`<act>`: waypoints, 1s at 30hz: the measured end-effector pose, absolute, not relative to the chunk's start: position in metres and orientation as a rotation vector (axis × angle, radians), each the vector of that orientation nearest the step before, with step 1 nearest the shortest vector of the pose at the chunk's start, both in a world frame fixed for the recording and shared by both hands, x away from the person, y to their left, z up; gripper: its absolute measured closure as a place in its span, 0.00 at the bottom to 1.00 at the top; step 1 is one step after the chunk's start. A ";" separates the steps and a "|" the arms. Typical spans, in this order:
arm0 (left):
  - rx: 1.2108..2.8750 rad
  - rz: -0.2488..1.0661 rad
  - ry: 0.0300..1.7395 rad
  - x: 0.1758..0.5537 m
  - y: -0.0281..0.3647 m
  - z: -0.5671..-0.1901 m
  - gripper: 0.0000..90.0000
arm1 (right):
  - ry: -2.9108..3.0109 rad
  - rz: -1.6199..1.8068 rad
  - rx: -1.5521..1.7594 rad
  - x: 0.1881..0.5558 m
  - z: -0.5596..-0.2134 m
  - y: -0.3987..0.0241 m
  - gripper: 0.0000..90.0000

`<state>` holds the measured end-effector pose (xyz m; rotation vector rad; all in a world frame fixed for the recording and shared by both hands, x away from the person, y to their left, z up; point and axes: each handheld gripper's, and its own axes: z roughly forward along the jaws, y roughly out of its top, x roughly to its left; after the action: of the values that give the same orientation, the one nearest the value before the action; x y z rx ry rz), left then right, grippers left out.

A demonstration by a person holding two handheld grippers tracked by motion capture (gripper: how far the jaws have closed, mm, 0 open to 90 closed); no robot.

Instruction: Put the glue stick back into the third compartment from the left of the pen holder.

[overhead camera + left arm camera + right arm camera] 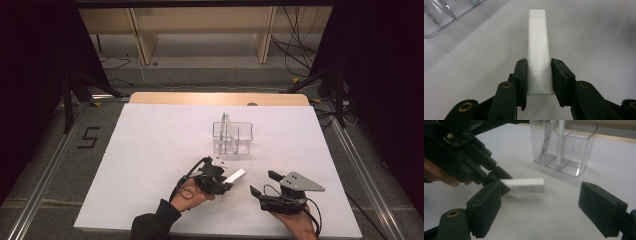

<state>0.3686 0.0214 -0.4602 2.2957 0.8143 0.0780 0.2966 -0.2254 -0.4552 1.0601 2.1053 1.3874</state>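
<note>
Left gripper (224, 181) pinches a slim white tube (234, 176) by its near end; in the left gripper view both pads press its sides (538, 50). The tube sits in the near middle of the table, lifted clear of the surface, a soft shadow under it in the right gripper view (527, 185). Long axis roughly level. In the high view the free end points right and a little toward the far side, toward the clear organizer (233, 136). Printed text is visible on the tube's side, too small to read. A seam shows near the free end, like a cap.

Right gripper (262, 183) rests near the right front edge, held in the person's hand, jaws spread wide with nothing between them; its own view shows the two pads well apart. It lies to the right of the tube, not touching it.

The organizer stands farther back, right of centre, split into compartments. A thin white stick stands upright in one; a clear or metallic item leans in another, hard to identify.

Surface: white sheet (150, 150) over a table with a pale wooden far edge. Beyond it, grey floor, wooden shelving legs, loose cables. Black tripod legs stand at both sides. A mark like a "5" (89, 137) is taped on the floor at left. Dark surroundings left and right.
</note>
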 end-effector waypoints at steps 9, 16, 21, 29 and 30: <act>2.335 0.027 0.756 0.367 0.024 -0.450 0.74 | 2.150 1.367 0.977 0.291 -0.452 -0.217 0.21; 2.363 -0.011 0.717 0.363 0.020 -0.449 0.74 | 2.202 1.301 0.843 0.284 -0.451 -0.205 0.19; 2.373 -0.021 0.703 0.362 0.020 -0.447 0.74 | 2.209 1.228 0.759 0.280 -0.452 -0.198 0.19; 2.403 -0.025 0.668 0.359 0.019 -0.443 0.74 | 2.207 1.102 0.632 0.272 -0.456 -0.185 0.19; 2.404 -0.031 0.666 0.358 0.018 -0.443 0.74 | 2.207 1.090 0.618 0.271 -0.456 -0.184 0.19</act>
<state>0.3582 0.0185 -0.4426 2.4038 0.6659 -0.0311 0.2714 -0.1838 -0.4563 0.6176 2.2075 1.0905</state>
